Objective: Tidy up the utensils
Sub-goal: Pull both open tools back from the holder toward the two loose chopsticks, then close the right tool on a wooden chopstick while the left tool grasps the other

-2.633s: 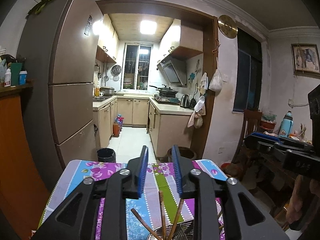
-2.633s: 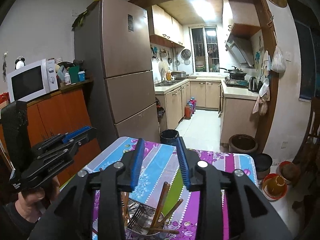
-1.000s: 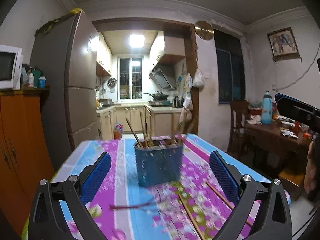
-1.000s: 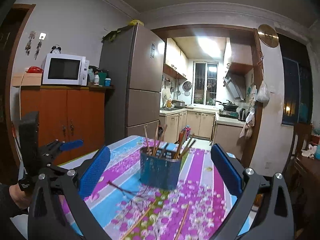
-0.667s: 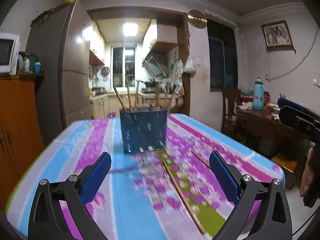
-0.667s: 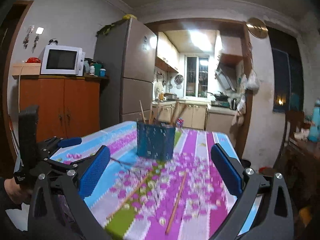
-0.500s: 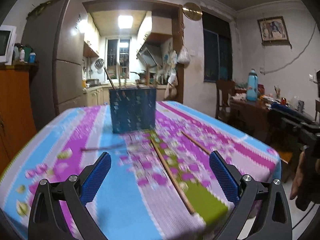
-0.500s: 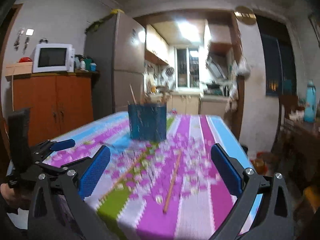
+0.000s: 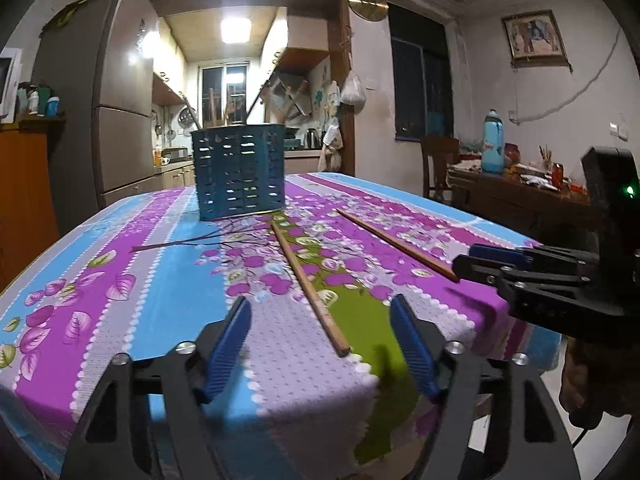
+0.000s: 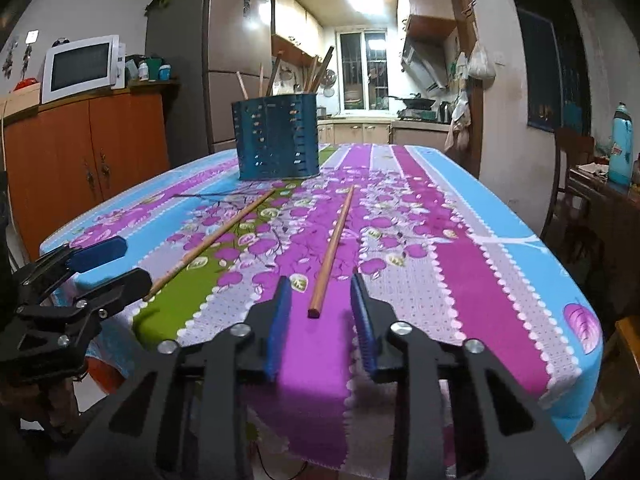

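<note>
A blue perforated utensil holder (image 9: 239, 171) with several chopsticks in it stands far back on the table; it also shows in the right wrist view (image 10: 277, 142). Two loose wooden chopsticks lie on the floral tablecloth. My left gripper (image 9: 320, 318) is open, its jaws either side of the near end of the left chopstick (image 9: 306, 278). My right gripper (image 10: 318, 290) is open, jaws partly closed in, around the near end of the right chopstick (image 10: 332, 246). The right chopstick also shows in the left wrist view (image 9: 396, 244), the left one in the right wrist view (image 10: 212, 238).
The table (image 10: 480, 264) ends just under both grippers. A thin dark twig (image 9: 176, 242) lies left of the chopsticks. An orange cabinet (image 10: 80, 152) and fridge stand left, a chair and cluttered side table (image 9: 512, 188) right.
Both grippers have dropped low and pulled back to the table's near edge, each lining up on a chopstick end. Their jaws have narrowed from wide open.
</note>
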`<state>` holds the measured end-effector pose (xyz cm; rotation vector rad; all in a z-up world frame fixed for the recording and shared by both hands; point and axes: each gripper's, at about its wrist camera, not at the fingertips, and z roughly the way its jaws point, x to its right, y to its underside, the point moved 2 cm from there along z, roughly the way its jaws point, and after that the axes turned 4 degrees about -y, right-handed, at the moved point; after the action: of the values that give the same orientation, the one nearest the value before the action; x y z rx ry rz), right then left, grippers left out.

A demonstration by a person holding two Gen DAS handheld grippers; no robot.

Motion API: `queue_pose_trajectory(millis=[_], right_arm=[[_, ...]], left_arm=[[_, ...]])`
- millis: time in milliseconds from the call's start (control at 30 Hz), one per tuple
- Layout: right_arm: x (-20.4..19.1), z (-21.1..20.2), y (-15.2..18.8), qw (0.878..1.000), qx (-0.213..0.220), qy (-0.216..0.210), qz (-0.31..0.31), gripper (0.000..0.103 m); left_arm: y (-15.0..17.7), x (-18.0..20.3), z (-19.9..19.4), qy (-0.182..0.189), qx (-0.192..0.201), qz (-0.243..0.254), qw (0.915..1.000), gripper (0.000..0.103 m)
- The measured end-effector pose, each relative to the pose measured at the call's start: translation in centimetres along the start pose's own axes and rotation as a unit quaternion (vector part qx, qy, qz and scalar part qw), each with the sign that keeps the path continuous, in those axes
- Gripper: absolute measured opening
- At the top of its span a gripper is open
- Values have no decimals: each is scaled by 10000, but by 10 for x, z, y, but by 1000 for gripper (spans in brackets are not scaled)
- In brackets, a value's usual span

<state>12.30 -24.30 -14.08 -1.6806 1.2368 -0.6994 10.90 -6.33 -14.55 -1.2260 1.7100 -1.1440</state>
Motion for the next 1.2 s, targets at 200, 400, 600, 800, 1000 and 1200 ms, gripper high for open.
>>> queue_pose_trajectory(millis=[200, 400, 600, 800, 1000, 1200], right_arm=[[-1, 6, 8, 9999, -103, -68, -69, 17], [-3, 8, 7, 9998, -138, -42, -139, 7], [-4, 5, 7, 9998, -168, -44, -52, 7], [-9, -4, 8, 9999, -130, -37, -32, 7], [-11, -4, 12, 10000, -82, 45, 26, 7], [-13, -3, 15, 9999, 43, 137, 10, 7]], left_arm=[[9, 8, 8, 74, -161, 33, 9998, 53], [9, 13, 11, 115, -214, 84, 9997, 45], [10, 14, 12, 104, -221, 104, 9996, 43], [11, 15, 11, 86, -179, 121, 9997, 42], [12, 15, 10, 60, -105, 98, 9999, 41], [14, 16, 11, 20, -43, 95, 9999, 40]])
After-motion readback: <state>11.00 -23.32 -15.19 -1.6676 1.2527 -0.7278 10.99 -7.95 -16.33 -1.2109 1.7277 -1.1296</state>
